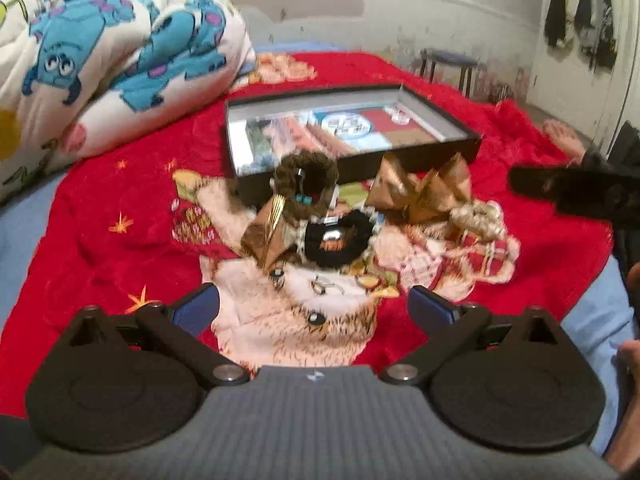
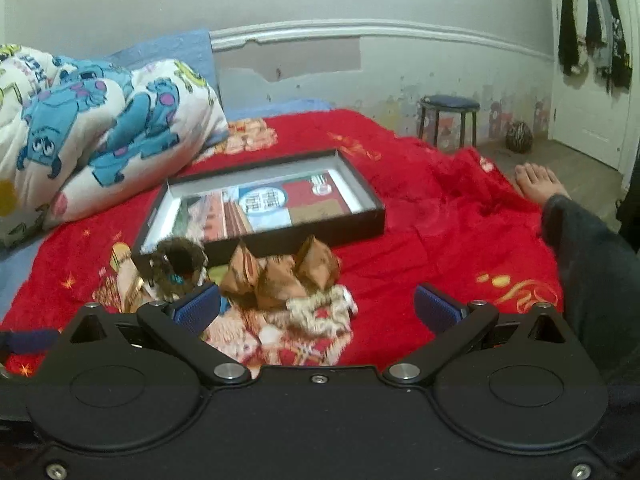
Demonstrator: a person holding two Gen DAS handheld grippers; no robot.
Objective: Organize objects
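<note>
Black scrunchie [image 1: 335,240] lies ahead of the spread left hand-held gripper [image 1: 314,306].

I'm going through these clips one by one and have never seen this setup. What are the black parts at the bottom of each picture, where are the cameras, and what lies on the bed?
There is no robot here: a person holds a two-finger gripper in each hand, and a wide-angle camera on each looks forward along its fingers. The black parts are the grippers' own bodies. One picture comes from the left gripper, the other from the right gripper. Both are open and hold nothing. On the red blanket lie a brown scrunchie, a black scrunchie, a cream scrunchie and gold bows. Behind them sits a shallow open black box, its inside printed in colours. A cartoon duvet is bunched at the left.
</note>
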